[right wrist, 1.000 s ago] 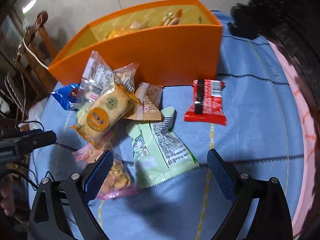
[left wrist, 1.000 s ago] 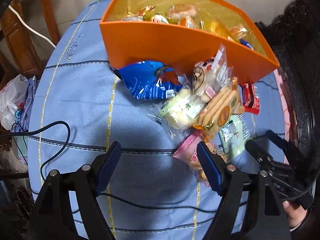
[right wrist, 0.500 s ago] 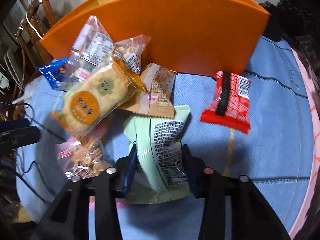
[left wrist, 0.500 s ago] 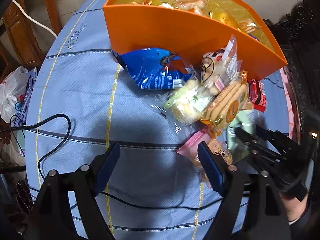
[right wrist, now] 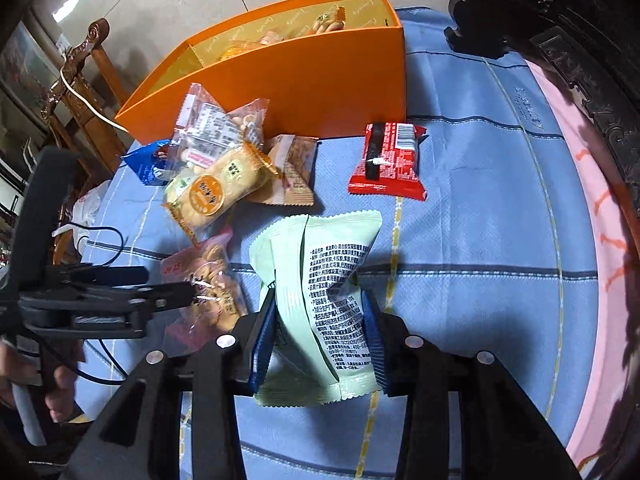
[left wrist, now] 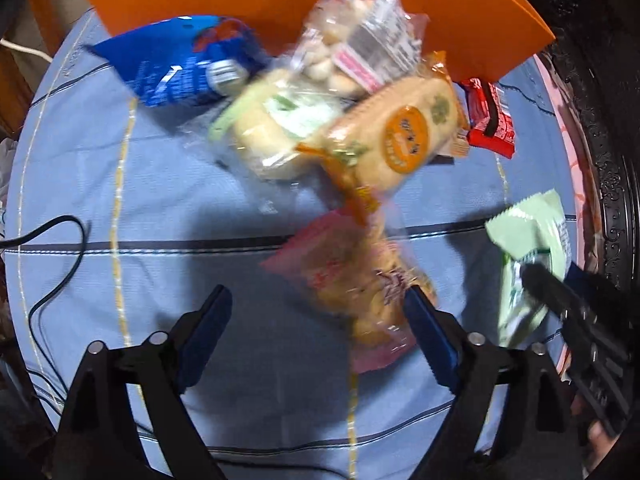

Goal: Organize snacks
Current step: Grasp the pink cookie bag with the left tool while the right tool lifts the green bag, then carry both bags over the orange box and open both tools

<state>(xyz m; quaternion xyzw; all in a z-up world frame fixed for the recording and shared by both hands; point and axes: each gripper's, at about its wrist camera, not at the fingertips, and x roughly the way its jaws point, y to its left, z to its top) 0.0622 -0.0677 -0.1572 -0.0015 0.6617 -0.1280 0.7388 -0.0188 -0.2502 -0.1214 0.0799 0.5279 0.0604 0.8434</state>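
Right gripper [right wrist: 320, 336]: its blue pads are closed on the lower half of a pale green snack packet [right wrist: 320, 280], printed side up, held above the blue striped tablecloth [right wrist: 480, 240]. Left gripper [left wrist: 316, 332]: jaws wide and opening, pointing steeply down over a pink packet of biscuits [left wrist: 352, 280] that lies on the cloth between the fingers, its right part close to the right pad; no pad visibly presses on it. Behind these, a heap of snacks rests against the front wall of the orange box [right wrist: 304, 80]: a round orange-labelled biscuit pack [right wrist: 216, 192], a clear bag with a white label [right wrist: 208, 128], a blue packet [right wrist: 146, 164] and a brown wedge-shaped packet [right wrist: 296, 172]. A red wrapper [right wrist: 386, 164] lies apart, right of the heap. More snacks lie inside the box.
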